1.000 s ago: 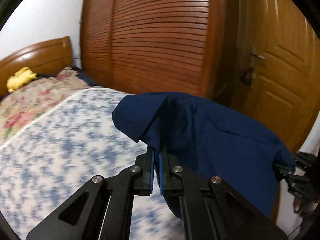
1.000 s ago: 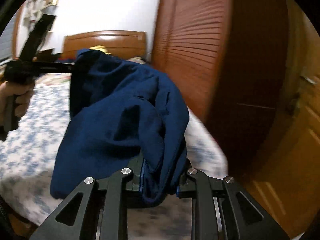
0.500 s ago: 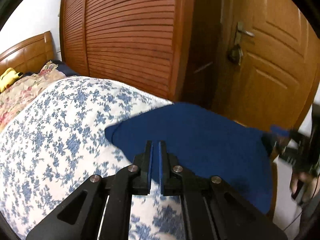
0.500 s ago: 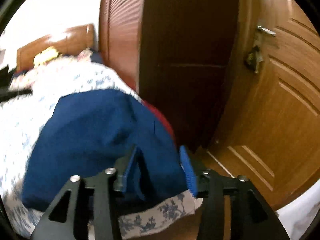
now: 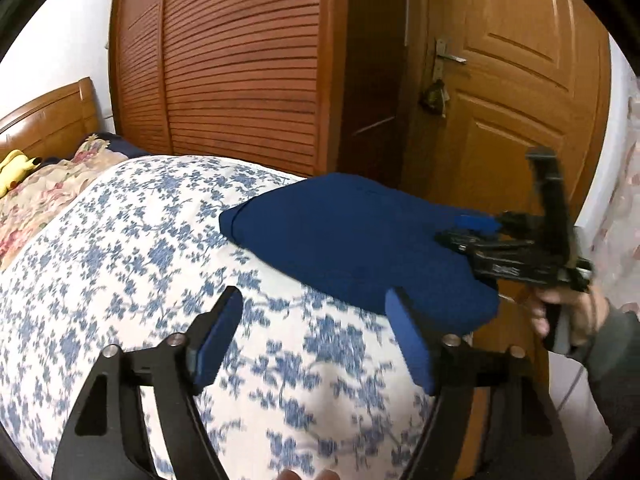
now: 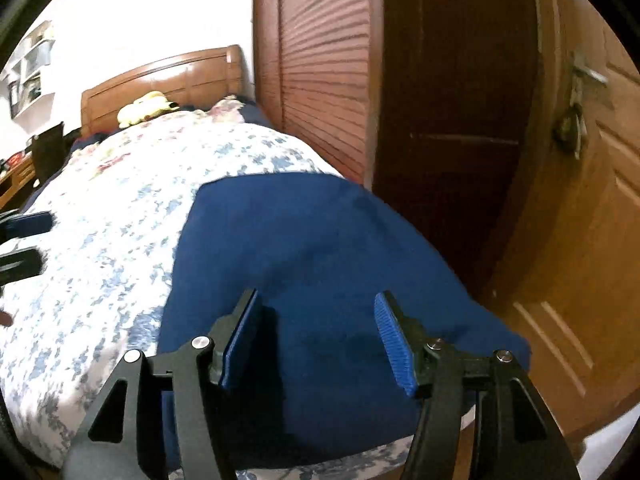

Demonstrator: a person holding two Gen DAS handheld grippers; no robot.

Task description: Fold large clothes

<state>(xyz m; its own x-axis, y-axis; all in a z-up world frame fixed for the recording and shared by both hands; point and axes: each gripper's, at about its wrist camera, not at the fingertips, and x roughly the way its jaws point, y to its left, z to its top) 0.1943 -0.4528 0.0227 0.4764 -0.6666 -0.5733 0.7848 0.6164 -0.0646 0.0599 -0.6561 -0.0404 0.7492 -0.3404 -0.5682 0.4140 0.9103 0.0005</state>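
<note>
My left gripper (image 5: 314, 340) and right gripper (image 6: 318, 344) have just spread their jaws, empty; the folded garment (image 6: 304, 264) (overhanging the bed (image 5: 120, 260) edge) could slide off.

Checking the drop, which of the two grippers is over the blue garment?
The right gripper, open above the blue garment; the left gripper hangs over floral sheet.

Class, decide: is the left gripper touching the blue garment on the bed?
Apart. In the left wrist view, the left gripper stands open over bare floral sheet, the blue garment beyond its fingertips.
</note>
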